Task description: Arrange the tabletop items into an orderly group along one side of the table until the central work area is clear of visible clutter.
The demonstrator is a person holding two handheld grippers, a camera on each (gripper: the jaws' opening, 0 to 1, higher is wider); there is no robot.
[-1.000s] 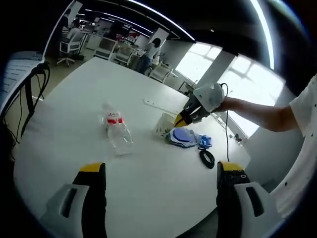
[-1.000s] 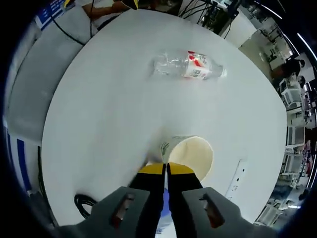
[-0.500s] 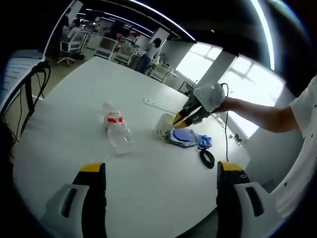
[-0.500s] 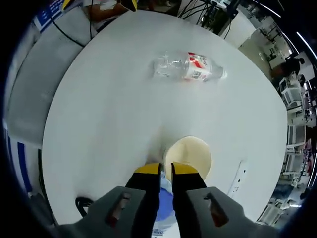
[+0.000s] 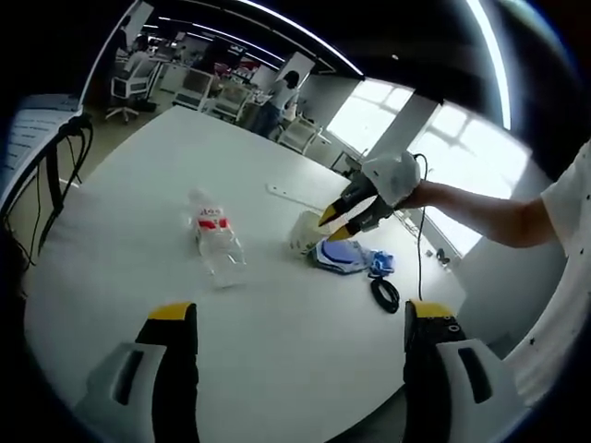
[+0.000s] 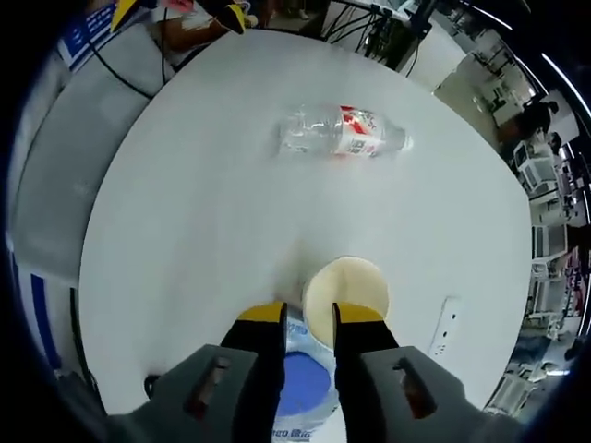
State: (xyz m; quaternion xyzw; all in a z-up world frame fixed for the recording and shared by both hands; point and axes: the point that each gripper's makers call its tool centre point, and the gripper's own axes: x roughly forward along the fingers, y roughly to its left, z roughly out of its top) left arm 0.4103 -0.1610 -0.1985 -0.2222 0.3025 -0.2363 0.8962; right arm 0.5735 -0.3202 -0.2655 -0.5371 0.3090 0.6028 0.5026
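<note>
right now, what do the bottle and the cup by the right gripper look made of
Bottle: likely clear thin plastic, glossy; the table shows through it, and it carries a red and white label. Cup: probably paper, matte cream inside with a thin rolled rim.

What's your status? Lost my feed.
Right gripper open above paper cup, cup upright by blue pack. Left gripper open, empty. Bottle lying mid-table.

White table (image 5: pixel 129 194) is lying bare around the fallen bottle (image 5: pixel 217 242); wide passage is showing between the bottle and the cup (image 6: pixel 346 293). Blue packet (image 5: pixel 343 256) and black cable (image 5: pixel 386 294) are crowding the space beside the cup; power strip (image 6: pixel 445 325) is lying just beyond.
</note>
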